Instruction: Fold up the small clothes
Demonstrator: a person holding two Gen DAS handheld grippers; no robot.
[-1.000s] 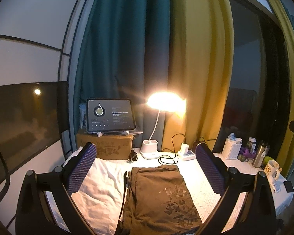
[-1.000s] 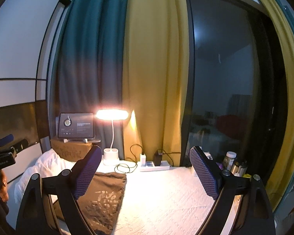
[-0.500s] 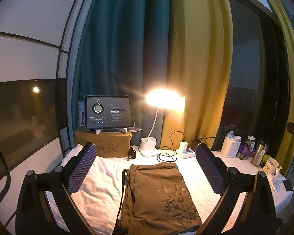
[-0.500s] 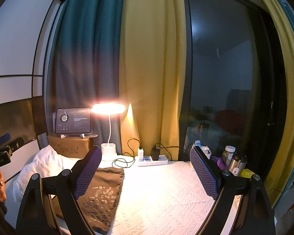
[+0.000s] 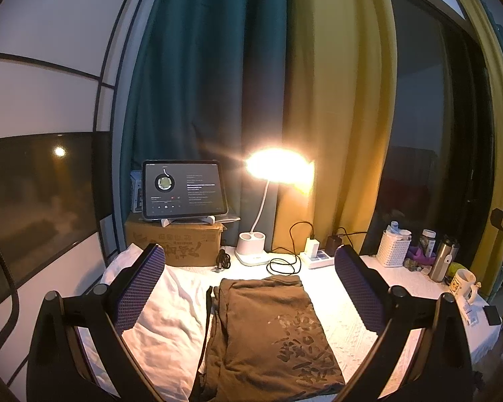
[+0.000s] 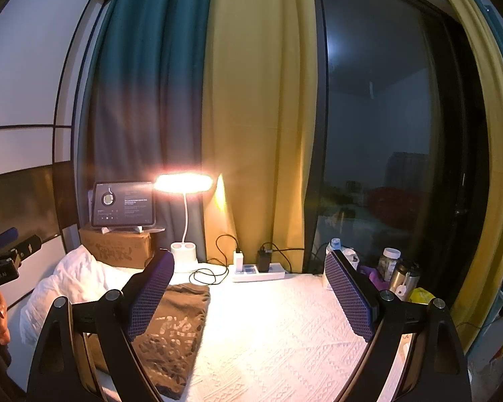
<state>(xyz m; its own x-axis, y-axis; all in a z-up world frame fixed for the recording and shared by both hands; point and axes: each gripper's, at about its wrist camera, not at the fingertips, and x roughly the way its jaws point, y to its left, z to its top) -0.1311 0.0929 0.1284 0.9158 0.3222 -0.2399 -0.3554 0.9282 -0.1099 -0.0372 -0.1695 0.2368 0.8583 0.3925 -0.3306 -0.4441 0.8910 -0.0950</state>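
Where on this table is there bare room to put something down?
The white cloth between the brown garment and the bottles lies bare. It is crowded at the back: lamp, cables, power strip.

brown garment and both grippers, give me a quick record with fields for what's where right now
garment: brown garment with a dark print, lying flat in a folded stack on the white textured cloth
beside it: white bedding, on its left in the left wrist view
left gripper: open, above the garment, holding nothing
right gripper: open, over bare cloth to the garment's right, holding nothing
back edge: lit desk lamp, tablet on a cardboard box, power strip
right side: white basket, steel flask, mug
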